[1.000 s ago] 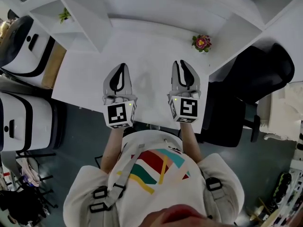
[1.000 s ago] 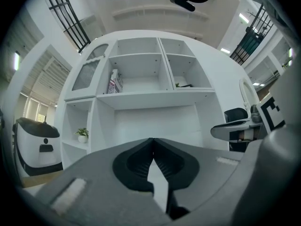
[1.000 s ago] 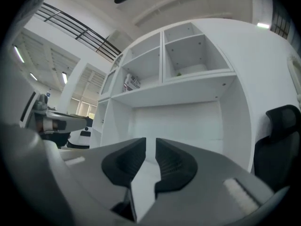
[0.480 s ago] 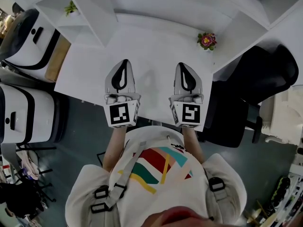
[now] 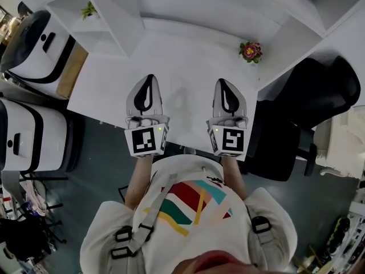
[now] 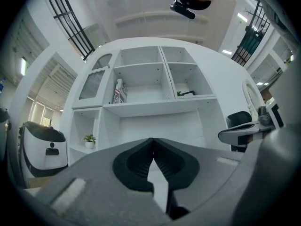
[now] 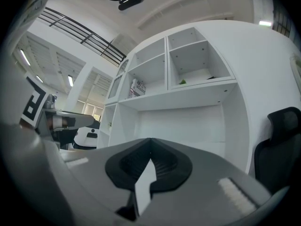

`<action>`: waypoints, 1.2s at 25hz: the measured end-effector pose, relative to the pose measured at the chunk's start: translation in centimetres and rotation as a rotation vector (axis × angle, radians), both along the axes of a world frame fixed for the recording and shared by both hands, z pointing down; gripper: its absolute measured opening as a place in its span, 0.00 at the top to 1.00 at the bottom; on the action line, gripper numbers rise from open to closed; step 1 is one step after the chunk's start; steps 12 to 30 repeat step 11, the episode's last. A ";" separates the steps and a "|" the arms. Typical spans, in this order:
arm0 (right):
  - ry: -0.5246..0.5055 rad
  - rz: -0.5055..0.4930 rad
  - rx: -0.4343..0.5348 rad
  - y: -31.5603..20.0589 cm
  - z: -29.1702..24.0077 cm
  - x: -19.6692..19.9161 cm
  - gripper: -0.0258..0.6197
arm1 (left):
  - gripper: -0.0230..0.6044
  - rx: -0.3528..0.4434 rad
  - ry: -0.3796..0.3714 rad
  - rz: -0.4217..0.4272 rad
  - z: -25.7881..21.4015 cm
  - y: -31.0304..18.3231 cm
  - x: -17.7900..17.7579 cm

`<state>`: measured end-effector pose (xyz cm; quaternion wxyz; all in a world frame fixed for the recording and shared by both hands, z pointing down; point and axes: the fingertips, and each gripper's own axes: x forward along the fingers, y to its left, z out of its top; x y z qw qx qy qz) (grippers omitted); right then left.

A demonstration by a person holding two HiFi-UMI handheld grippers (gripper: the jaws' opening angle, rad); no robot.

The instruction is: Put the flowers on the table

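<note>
White table (image 5: 188, 50) with a white shelf unit (image 5: 122, 21) along its back is being viewed from above. Flowers (image 5: 251, 51), pink with green leaves, are sitting on the tabletop at the far right corner, just beside the shelf unit's right side panel and well apart from both grippers. Left gripper (image 5: 149, 77) is being held over the near part of the table, jaws pressed together tip to tip, nothing being gripped. Right gripper (image 5: 223, 81) is being held beside it, apart from it, jaws likewise closed and empty. Both are being pointed toward the shelf unit. Small green plant (image 5: 88, 9) is being seen in a low cubby at the left end of the shelves. Black office chair (image 5: 319, 90) is standing at the table's right side.
</note>
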<state>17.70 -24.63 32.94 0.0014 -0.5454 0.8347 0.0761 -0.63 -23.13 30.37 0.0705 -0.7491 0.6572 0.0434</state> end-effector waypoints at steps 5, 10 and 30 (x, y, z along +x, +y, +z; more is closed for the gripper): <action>0.002 -0.003 0.001 0.1 -0.1 -0.1 0.96 | 0.96 0.005 0.003 -0.008 0.1 0.2 -0.5; -0.001 -0.002 -0.004 0.2 0.0 0.0 0.96 | 0.96 0.002 0.004 -0.015 0.3 0.4 -0.8; -0.001 -0.001 -0.005 0.2 0.1 0.1 0.96 | 0.96 0.002 0.003 -0.016 0.4 0.4 -0.8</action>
